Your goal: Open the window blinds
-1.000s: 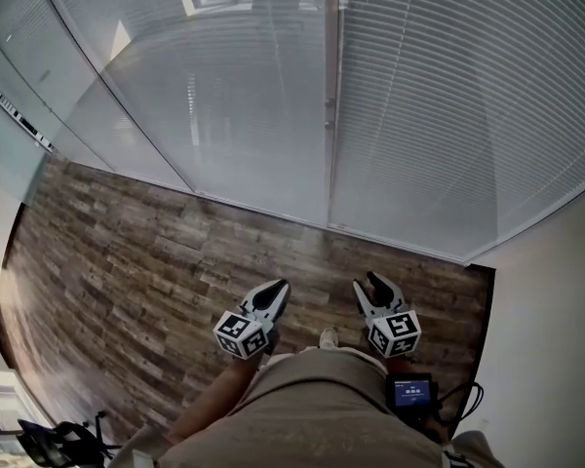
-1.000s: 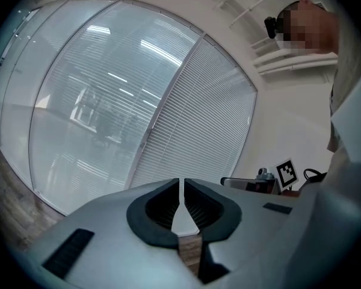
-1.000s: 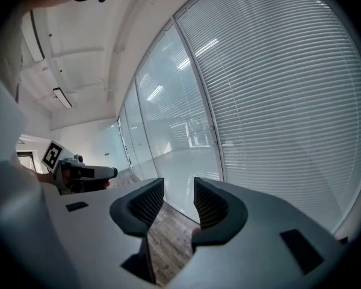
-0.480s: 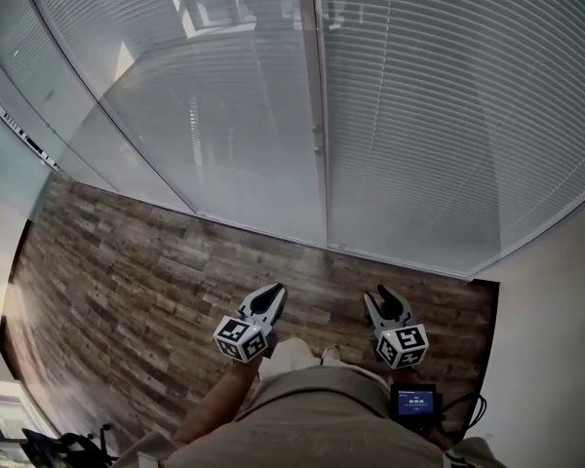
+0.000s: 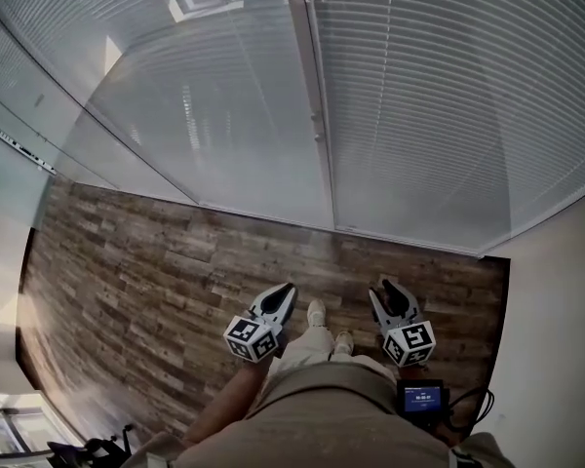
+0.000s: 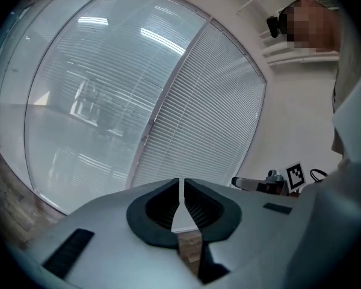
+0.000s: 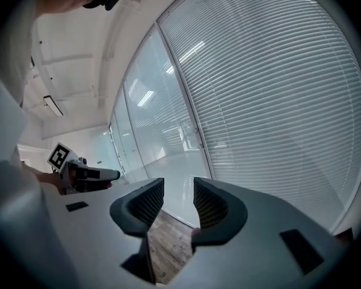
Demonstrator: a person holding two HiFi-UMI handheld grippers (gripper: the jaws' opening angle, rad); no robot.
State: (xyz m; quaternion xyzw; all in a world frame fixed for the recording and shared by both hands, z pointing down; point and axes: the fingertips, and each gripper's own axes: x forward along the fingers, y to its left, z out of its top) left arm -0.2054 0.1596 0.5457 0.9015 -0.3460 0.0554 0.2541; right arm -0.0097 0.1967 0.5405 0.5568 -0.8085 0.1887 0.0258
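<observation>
Now | left gripper point(image 5: 285, 290) jaws pressed together | right gripper point(image 5: 386, 287) jaws spread | blinds point(image 5: 429, 115) well ahead

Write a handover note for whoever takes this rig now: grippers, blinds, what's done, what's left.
Left gripper: shut, empty, held low over the wood floor.
Right gripper: open, empty, beside it.
Blinds: slats closed on the pane ahead to the right; neither gripper touches them.
Done: nothing on the blinds yet.
Left: find their control, which I can't make out for sure, and open them.
</observation>
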